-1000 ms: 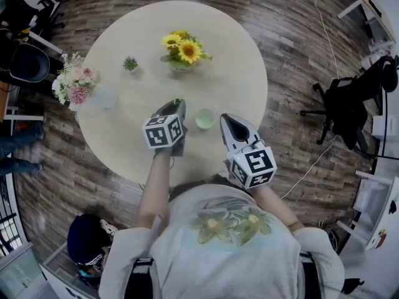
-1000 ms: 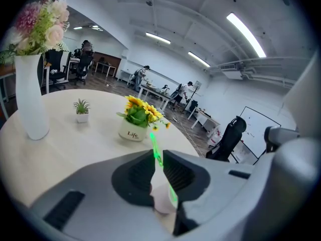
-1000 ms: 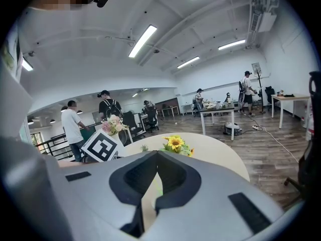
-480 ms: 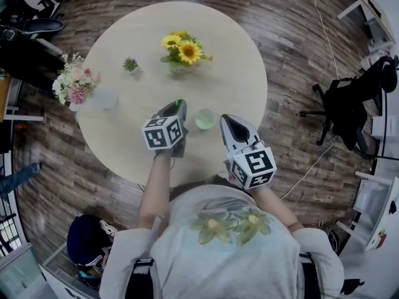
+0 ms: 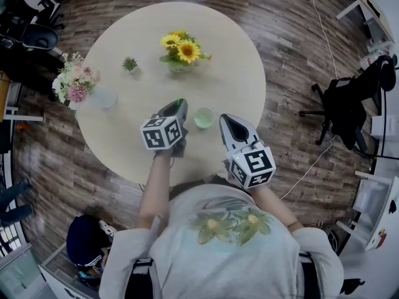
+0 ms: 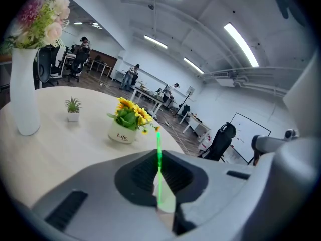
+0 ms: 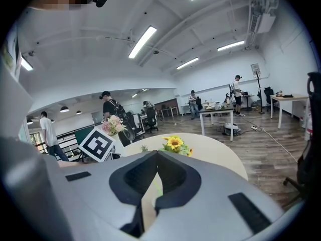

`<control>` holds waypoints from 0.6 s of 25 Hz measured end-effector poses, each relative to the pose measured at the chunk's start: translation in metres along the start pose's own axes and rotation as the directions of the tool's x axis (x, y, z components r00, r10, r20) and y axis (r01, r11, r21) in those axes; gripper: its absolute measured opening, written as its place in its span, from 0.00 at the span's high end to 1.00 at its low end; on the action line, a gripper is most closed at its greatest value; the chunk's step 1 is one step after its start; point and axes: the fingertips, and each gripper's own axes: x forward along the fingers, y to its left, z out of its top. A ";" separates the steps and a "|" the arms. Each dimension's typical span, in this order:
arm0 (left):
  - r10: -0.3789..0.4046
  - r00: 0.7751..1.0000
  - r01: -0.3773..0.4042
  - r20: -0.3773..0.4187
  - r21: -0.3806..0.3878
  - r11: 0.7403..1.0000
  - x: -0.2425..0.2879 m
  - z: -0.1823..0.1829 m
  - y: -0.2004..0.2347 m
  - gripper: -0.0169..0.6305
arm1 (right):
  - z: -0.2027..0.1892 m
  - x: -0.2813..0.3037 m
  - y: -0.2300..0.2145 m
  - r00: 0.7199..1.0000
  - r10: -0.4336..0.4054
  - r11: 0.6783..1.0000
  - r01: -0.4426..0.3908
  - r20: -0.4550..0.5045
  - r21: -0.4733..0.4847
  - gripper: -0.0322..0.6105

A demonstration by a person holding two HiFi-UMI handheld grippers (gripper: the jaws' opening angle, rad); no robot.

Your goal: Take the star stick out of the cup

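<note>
Left gripper [image 6: 160, 177] is clamped on the stick [image 6: 158, 142], held just left of the cup [image 5: 204, 118] and judged clear of it; right gripper [image 7: 154, 177] is closed narrow. Next, a steady lay-down on the table [image 5: 237, 73] is called for.

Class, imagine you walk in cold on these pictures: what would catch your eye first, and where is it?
First comes the bright green stick, pinched in the shut left claw and poking out beyond it in the left gripper view. Next is the pot of sunflowers towards the far side of the round table. Last is the pale green cup, nearer the person, between that claw and the right claw.
</note>
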 end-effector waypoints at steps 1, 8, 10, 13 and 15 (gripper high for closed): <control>0.000 1.000 0.000 0.004 0.000 1.000 -0.001 0.000 -0.001 0.95 | 0.000 -0.001 0.000 1.000 -0.001 1.000 0.001 0.001 0.000 0.92; 0.001 1.000 -0.001 0.018 0.003 1.000 -0.008 0.000 -0.007 0.95 | -0.001 -0.008 0.000 1.000 -0.003 1.000 0.003 0.007 0.003 0.93; -0.002 1.000 0.002 0.024 -0.003 1.000 -0.009 0.000 -0.010 0.95 | -0.001 -0.009 0.000 1.000 -0.002 1.000 0.002 0.008 0.002 0.92; -0.006 0.999 0.006 0.032 -0.008 1.000 -0.012 0.001 -0.012 0.95 | 0.000 -0.011 0.001 1.000 0.001 1.000 -0.001 0.008 0.002 0.93; -0.007 0.999 0.007 0.037 -0.009 1.000 -0.014 0.002 -0.013 0.95 | -0.001 -0.012 0.002 1.000 0.002 1.000 -0.002 0.008 0.002 0.93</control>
